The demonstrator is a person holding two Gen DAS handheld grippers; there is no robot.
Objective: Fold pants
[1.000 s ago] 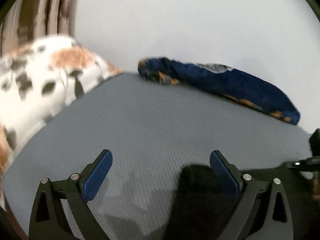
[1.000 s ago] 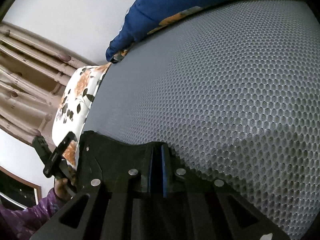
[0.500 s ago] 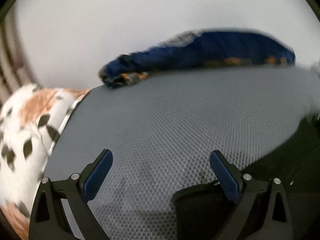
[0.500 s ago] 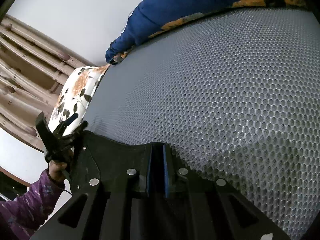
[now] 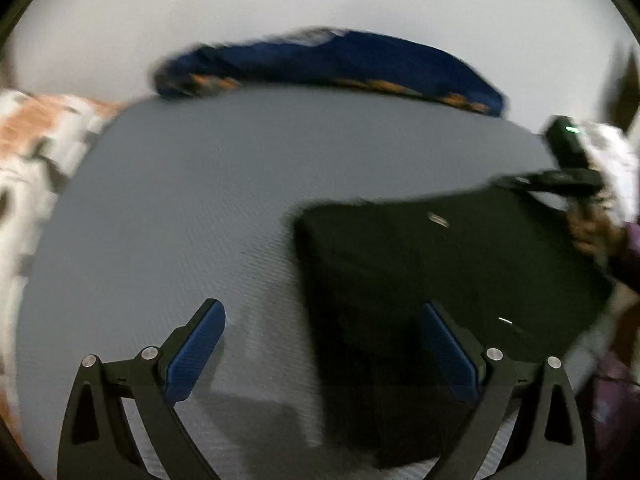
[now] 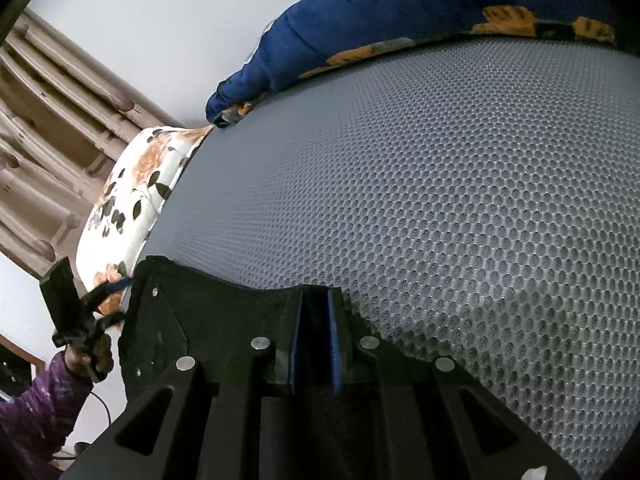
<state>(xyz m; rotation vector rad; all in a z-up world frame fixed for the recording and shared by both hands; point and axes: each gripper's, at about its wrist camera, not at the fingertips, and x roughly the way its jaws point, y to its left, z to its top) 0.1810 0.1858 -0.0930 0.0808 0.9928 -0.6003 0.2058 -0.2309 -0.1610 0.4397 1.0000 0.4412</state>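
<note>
The black pants (image 5: 440,272) lie folded into a flat, dark rectangle on the grey mesh mattress (image 5: 220,200), toward its near right corner. The right gripper (image 6: 314,336) pinches their far edge between nearly closed blue pads, while the left gripper (image 5: 320,344) hangs wide open and empty over their near left edge.
</note>
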